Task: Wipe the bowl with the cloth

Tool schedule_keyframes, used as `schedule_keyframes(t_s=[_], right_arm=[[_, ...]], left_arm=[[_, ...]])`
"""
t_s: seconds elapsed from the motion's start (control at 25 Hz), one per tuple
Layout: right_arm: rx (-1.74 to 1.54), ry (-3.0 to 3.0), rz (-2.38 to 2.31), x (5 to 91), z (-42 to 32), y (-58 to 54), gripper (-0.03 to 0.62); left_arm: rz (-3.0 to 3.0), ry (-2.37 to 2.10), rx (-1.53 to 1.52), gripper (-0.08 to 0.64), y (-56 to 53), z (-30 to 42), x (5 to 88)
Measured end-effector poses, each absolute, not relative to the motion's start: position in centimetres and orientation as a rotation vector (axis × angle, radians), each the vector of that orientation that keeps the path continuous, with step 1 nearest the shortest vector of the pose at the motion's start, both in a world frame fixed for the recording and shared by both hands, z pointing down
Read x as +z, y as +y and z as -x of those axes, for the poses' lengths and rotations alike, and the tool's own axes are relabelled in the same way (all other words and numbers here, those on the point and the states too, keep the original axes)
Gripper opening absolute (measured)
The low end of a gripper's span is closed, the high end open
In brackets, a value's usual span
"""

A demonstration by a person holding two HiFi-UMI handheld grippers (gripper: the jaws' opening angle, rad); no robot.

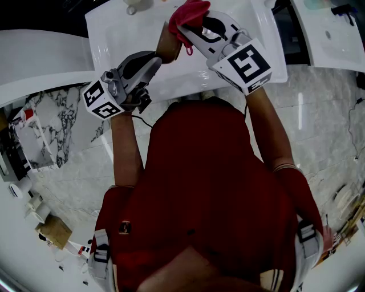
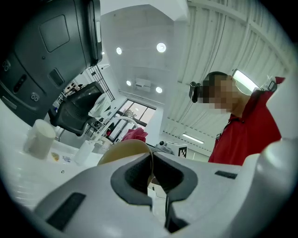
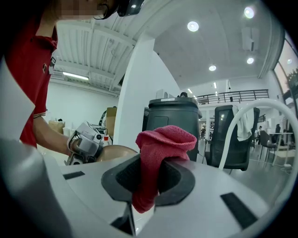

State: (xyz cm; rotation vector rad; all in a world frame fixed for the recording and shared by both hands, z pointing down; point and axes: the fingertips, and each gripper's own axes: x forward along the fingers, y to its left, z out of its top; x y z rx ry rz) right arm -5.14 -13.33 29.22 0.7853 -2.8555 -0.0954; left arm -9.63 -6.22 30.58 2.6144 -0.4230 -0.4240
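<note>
In the head view, a tan bowl [image 1: 167, 47] is held on edge above the white table [image 1: 131, 34]. My left gripper [image 1: 157, 58] is shut on its rim. In the left gripper view the thin rim of the bowl [image 2: 125, 151] runs down between the jaws of that gripper [image 2: 152, 173]. My right gripper [image 1: 193, 29] is shut on a red cloth [image 1: 189, 13], which touches the bowl's upper edge. In the right gripper view, the cloth [image 3: 161, 143] bunches above the jaws of the right gripper [image 3: 148, 182]. Behind it are the bowl [image 3: 114, 152] and the left gripper [image 3: 86, 142].
A small white item [image 1: 132, 8] lies at the table's far edge. White containers [image 2: 40, 137] stand on the table at the left. A dark bin [image 3: 174, 116] and black chair [image 3: 232, 139] stand beyond. A second white table [image 1: 333, 31] is at the right.
</note>
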Motion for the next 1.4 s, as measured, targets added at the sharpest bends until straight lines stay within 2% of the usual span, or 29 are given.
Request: schedule_keyframes(t_s=[0.64,1.4], right_arm=[[0.075,-2.912,-0.805,30.3,4.2,-14.7,0.055],[0.253,-2.948,-0.79,32.2,4.4,-14.1,0.054]], left_arm=[[-2.565,-0.286,-0.668,0.02,-6.1,11.0,28.1],[-2.418,-0.32,-0.949,0.02,-7.6,12.3,26.9]])
